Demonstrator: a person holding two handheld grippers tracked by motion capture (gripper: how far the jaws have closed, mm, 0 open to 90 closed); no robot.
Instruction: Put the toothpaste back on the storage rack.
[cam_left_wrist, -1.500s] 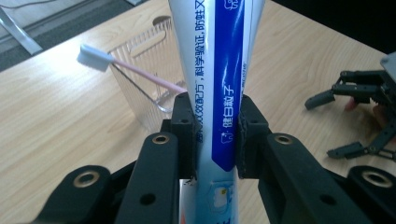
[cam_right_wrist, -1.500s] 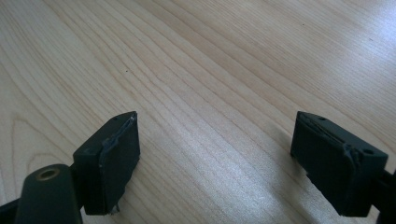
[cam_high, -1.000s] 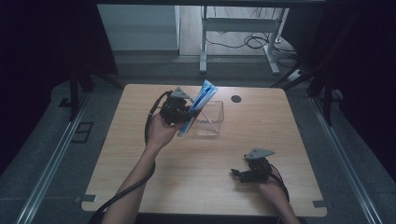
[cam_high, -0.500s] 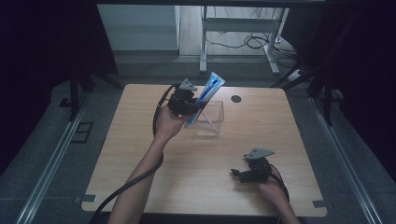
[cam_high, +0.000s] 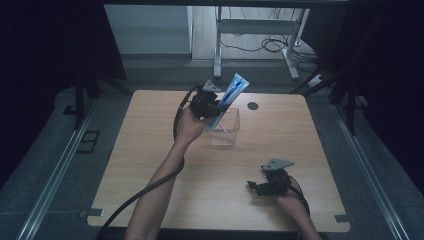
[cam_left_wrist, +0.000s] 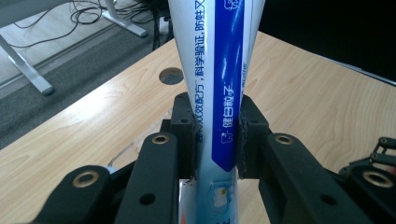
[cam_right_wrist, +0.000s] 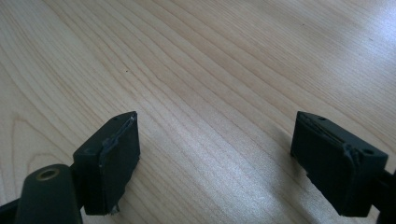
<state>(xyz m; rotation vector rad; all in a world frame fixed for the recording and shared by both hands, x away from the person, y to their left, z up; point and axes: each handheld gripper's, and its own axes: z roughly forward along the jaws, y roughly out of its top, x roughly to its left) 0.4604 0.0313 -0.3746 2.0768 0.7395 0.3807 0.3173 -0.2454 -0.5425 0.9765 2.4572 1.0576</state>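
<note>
A blue-and-white toothpaste tube (cam_high: 229, 97) stands clamped between the jaws of the left tool (cam_high: 209, 104), tilted with its lower end over the clear plastic box (cam_high: 224, 128) at the far middle of the wooden bench (cam_high: 150, 150). The right tool (cam_high: 267, 186) rests near the front edge, jaws wide apart and empty. The step in hand looks like placing the tube into the box; next, likely a careful lowering and release.

Toothpaste tube (cam_left_wrist: 219, 70) ends beyond frame
</note>
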